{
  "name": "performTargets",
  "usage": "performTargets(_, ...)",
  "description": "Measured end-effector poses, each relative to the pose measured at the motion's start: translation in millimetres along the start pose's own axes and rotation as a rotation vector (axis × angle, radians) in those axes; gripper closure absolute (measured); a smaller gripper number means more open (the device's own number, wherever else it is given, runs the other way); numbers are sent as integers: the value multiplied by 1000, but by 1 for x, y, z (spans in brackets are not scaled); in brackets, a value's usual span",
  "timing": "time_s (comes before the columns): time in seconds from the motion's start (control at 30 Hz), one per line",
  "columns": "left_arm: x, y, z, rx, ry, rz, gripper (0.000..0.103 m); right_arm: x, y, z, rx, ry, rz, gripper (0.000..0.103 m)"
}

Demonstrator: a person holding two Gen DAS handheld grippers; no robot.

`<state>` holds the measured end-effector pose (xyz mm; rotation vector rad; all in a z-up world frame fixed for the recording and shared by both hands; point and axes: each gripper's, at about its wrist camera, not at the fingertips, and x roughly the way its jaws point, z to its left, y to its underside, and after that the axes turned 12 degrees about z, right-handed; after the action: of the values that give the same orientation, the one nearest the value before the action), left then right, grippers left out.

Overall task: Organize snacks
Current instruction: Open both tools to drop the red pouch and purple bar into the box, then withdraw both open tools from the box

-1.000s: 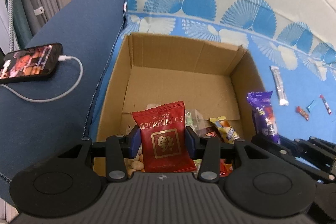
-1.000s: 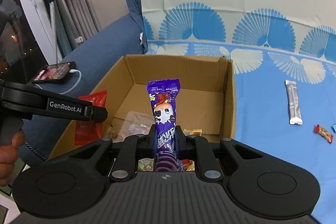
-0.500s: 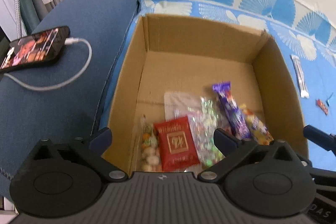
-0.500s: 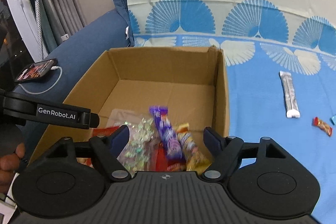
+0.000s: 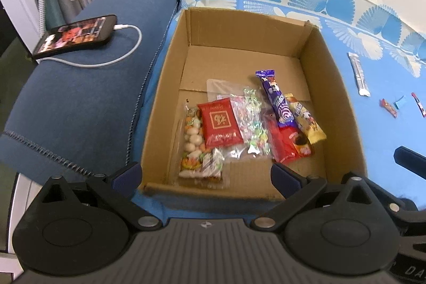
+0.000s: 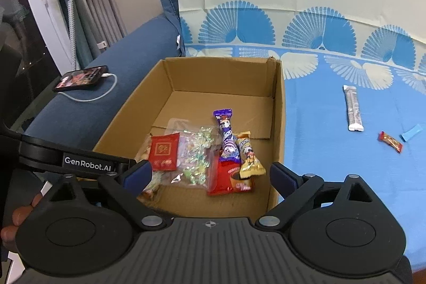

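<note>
An open cardboard box (image 5: pixel 170 87) (image 6: pixel 278 111) sits on a blue patterned cloth. Inside lie a red packet (image 5: pixel 219 124) (image 6: pixel 163 152), a purple bar (image 5: pixel 277 100) (image 6: pixel 226 135), a yellow bar (image 5: pixel 306 119) and several other bags. My left gripper (image 5: pixel 205 175) hangs open over the box's near edge, holding nothing. My right gripper (image 6: pixel 210 173) is above the near right part of the box; its jaws are opening and nothing is between them. A silver stick (image 5: pixel 359 73) (image 6: pixel 352 108) and small candies (image 6: pixel 390 141) lie on the cloth to the right.
A phone (image 5: pixel 77 35) (image 6: pixel 81 77) on a white cable rests on the blue sofa arm left of the box. In the right wrist view the left tool's black side bar (image 6: pixel 80 159) and a person's fingers (image 6: pixel 16 214) are at the lower left. Curtains hang behind.
The left gripper let go of the red packet and the right gripper let go of the purple bar; both now lie in the box. Both grippers opened wide and drew back.
</note>
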<state>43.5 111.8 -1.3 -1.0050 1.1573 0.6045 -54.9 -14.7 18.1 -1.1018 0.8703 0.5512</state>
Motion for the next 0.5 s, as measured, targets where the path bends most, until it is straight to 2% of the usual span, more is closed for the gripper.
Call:
performTargets(0.27, -28, 32, 1, -4, -3, -45, 0, -35, 22, 9, -22, 14, -55, 0)
performTargets(0.5, -48, 53, -2, 7, 3, -83, 0, -51, 31, 13, -24, 16, -75, 0)
